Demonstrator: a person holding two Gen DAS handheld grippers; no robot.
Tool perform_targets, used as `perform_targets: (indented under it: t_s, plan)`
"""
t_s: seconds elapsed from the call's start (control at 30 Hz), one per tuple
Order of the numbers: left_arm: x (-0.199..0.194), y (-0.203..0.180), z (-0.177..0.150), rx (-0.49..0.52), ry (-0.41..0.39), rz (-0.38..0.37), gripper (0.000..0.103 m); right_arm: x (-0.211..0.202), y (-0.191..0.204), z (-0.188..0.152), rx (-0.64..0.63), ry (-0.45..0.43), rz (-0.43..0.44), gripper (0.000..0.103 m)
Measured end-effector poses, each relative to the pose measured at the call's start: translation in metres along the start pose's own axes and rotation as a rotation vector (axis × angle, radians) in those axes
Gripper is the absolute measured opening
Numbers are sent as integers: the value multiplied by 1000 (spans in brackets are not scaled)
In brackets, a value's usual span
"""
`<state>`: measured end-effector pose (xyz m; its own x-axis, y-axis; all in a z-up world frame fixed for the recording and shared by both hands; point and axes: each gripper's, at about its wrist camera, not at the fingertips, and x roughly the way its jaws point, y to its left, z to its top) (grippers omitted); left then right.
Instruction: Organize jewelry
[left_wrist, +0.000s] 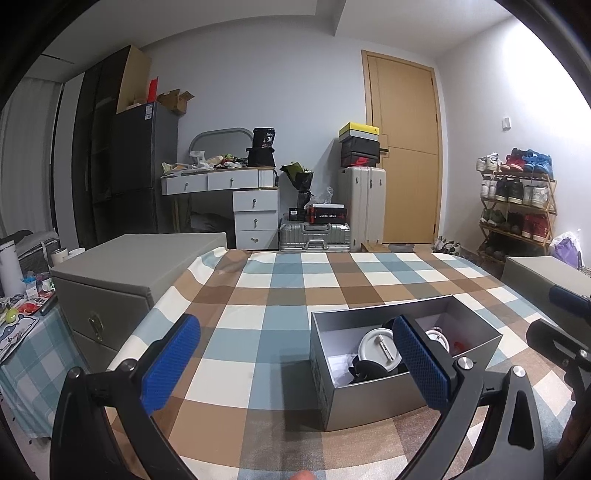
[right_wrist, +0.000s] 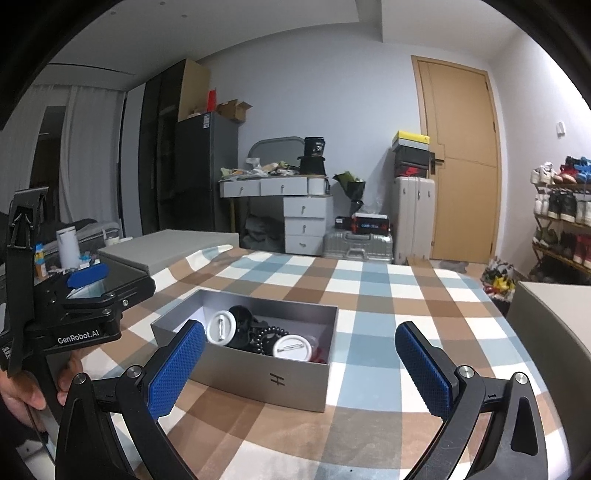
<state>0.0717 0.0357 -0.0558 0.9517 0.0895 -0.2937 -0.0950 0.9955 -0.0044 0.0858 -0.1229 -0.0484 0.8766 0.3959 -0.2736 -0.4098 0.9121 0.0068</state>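
Both grippers spread wide, left gripper (left_wrist: 295, 365), right gripper (right_wrist: 300, 363), grey box (right_wrist: 258, 380) on checked cloth (right_wrist: 369, 295)

Grey box (right_wrist: 258, 376) on checked tablecloth (right_wrist: 369, 295)

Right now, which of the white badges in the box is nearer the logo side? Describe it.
On the checked tablecloth sits an open grey box. Inside, the badge by the logo wall lies pin-up beside black beads, next to something red; the other badge leans further back.

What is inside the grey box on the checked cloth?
The grey box holds two white round pin badges, a black bead string and something red. The badges and beads cover whatever lies under them.
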Motion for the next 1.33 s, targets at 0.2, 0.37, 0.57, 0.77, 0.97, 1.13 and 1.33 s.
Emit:
perform_targets:
  t_s: [0.2,0.37,0.57,0.77,0.97,1.13,1.33]
  plan:
    - [1,0,-1,0,1,0,102,0,0,0,2,0,0,103]
    - [1,0,0,0,0,0,102,1,1,0,1,-1,0,103]
    - [1,0,0,0,1,-2,102,1,1,0,1,0,2,103]
    - [1,-1,0,0,1,-1,102,2,3,1,-1,0,9,103]
    - [1,-1,0,0,1,-2,102,3,5,1,-3,0,8,103]
    - [1,-2,0,2,2,-6,102,3,5,1,-3,1,9,103]
    - [1,-3,-1,3,1,-8,102,3,5,1,-4,0,7,103]
